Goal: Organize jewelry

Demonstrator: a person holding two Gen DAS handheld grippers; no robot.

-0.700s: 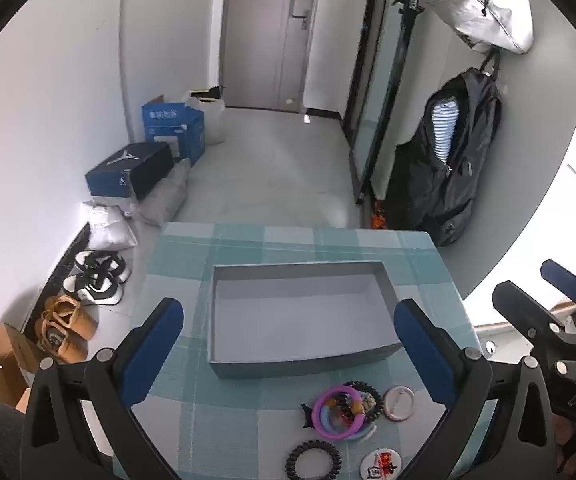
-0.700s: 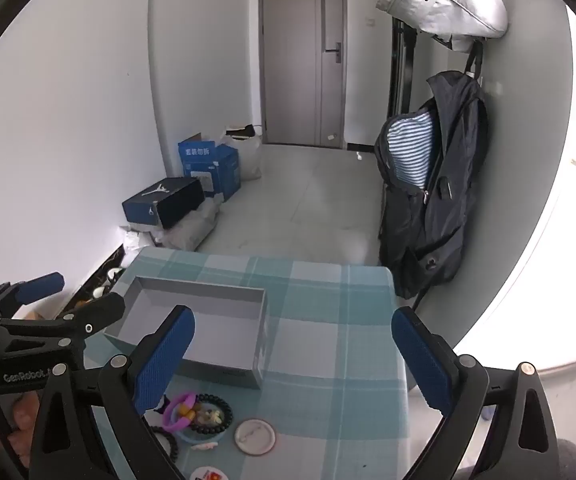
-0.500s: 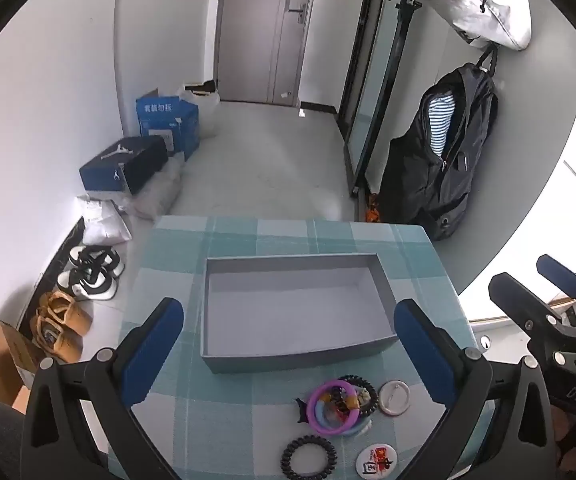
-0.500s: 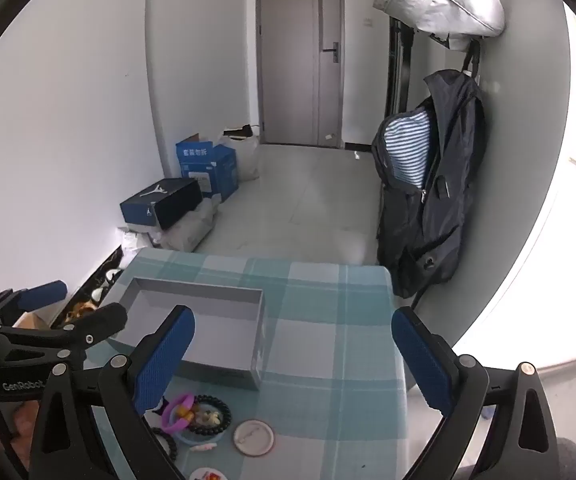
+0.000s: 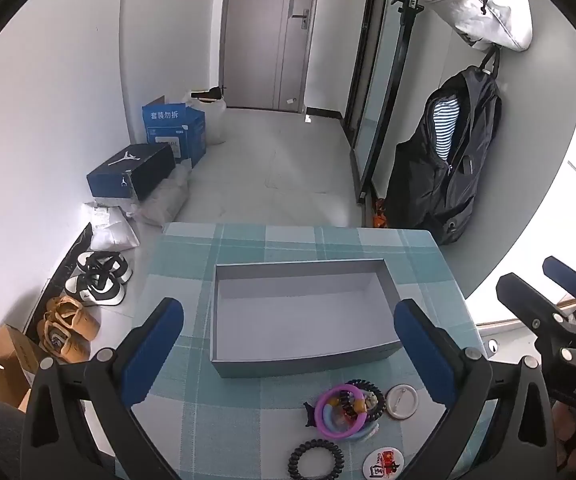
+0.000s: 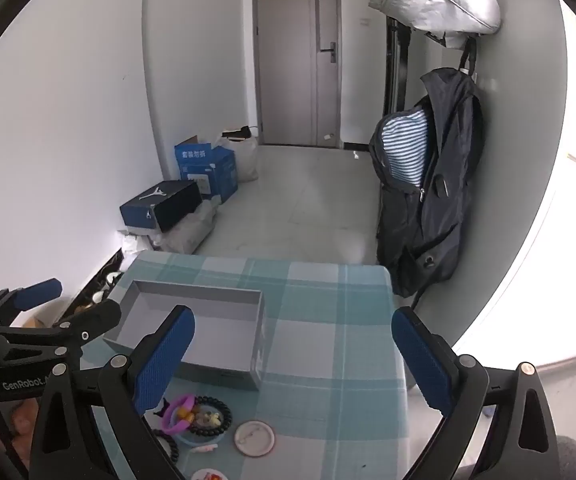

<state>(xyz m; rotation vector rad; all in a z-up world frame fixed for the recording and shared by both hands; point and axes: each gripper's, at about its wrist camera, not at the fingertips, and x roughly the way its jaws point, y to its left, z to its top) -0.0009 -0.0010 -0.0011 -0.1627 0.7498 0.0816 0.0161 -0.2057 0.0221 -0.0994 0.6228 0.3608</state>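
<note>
Rectangular grey box (image 5: 303,316) empty; purple ring (image 5: 339,410), coiled black band (image 5: 315,460) nearby.

Your left gripper (image 5: 288,354) and right gripper (image 6: 291,356) are black with blue bumpy pads (image 6: 164,356) and shiny round screws (image 5: 469,354). One side says "GenRobot" in white, the other "DAS".

Left tongs (image 5: 288,344): jaws spread wide, nothing between the blue pads, angled downward. Right tongs (image 6: 292,350): likewise spread wide and empty, angled downward. The two sit side by side, apart, each visible at the edge of the other's view. A fingertip shows behind the left tongs' handle, low at the left.
</note>
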